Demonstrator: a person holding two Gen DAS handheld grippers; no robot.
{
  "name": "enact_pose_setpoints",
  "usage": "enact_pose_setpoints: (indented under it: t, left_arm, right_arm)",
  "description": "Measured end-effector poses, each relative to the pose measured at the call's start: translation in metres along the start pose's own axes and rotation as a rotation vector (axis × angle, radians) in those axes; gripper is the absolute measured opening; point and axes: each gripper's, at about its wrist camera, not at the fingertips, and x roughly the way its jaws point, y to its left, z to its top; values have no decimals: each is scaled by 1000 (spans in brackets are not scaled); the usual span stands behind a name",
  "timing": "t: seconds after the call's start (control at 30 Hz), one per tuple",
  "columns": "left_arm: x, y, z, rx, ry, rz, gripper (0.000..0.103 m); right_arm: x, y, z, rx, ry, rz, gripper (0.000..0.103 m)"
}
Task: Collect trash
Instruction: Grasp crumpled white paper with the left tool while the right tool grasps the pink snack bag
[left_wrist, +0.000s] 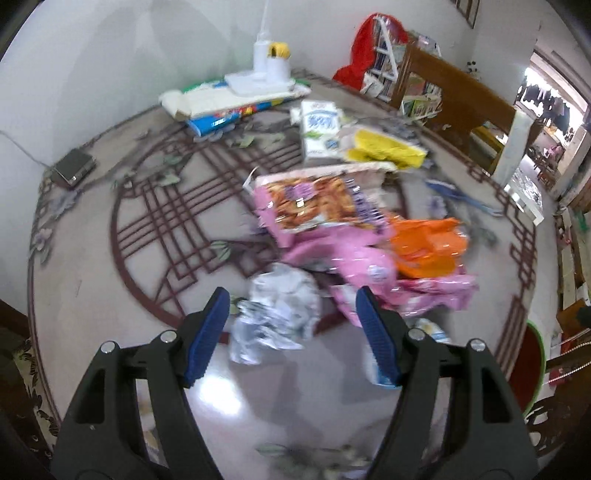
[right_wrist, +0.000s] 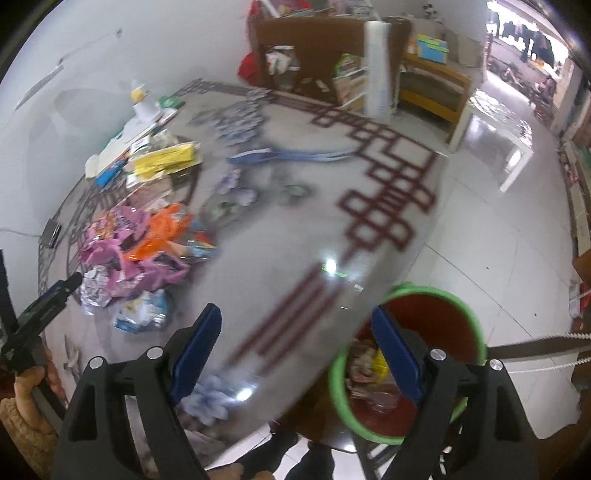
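White walls and a glossy round table (left_wrist: 92, 266), patterned with dark red lattice lines and pale flowers, fill the left wrist view. At the far left of the table a small dark flat device (left_wrist: 72, 167) is seen near the rim, with a cord running to the wall. Further back, a white stand with a yellow piece (left_wrist: 269, 59) rests on flat white and blue packets (left_wrist: 229, 98). Towards the centre, a white and green tissue pack (left_wrist: 319, 129) and a yellow wrapper (left_wrist: 388, 147) are laid side by side. In front of them a heap is formed by a pink snack bag printed with food (left_wrist: 317, 203), an orange plastic bag (left_wrist: 424, 247) and more pink wrapping.

The left gripper (left_wrist: 291, 302) is held with its blue-padded fingers (left_wrist: 207, 332) apart and nothing pressed between them. A crumpled silver-white foil wrapper (left_wrist: 277, 314) lies on the table in the gap between the fingertips; whether the pads touch it cannot be told through the blur.

In the right wrist view the same heap is seen at the left, well apart from the right gripper (right_wrist: 295, 325). Its jaws are spread wide and hold nothing; only bare tabletop lies between them. Behind its right finger (right_wrist: 397, 354), beyond the table edge, a red bucket with a green rim (right_wrist: 443, 295) stands on the white tiled floor, with scraps of trash (right_wrist: 364, 363) inside.
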Motion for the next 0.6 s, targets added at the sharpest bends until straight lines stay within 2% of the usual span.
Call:
enact_pose_setpoints:
  t: [0.07,0.27,0.3,0.33,0.4,0.47,0.57,0.6]
  left_arm:
    - [17,9,1,10,54,-25,68]
    - [50,14,-2,6,120,-77,68]
    - [53,17,-3,-1,124,-90,57]
    - [56,19,-4,-17,124,-126,51]
    - [53,19,-5,-26,103,-139,45]
    - [48,20,-8,-33,100,-136,43]
    - [41,32,-12,-102,113,-146,42]
    - [40,36,-13,-117,117,-146,42]
  right_arm:
    - [8,21,6,-22,8,11,81]
    - [24,87,38,-167,24,40,83]
    - [28,97,43,-201,29,44,85]
    - [33,109,49,-243,34,47,85]
    - [44,131,58,-313,44,61,85]
    - [59,153,69,-382,66,103,85]
    - [83,185,83,-500,118,183,86]
    - [92,198,88,-563,144,204,90]
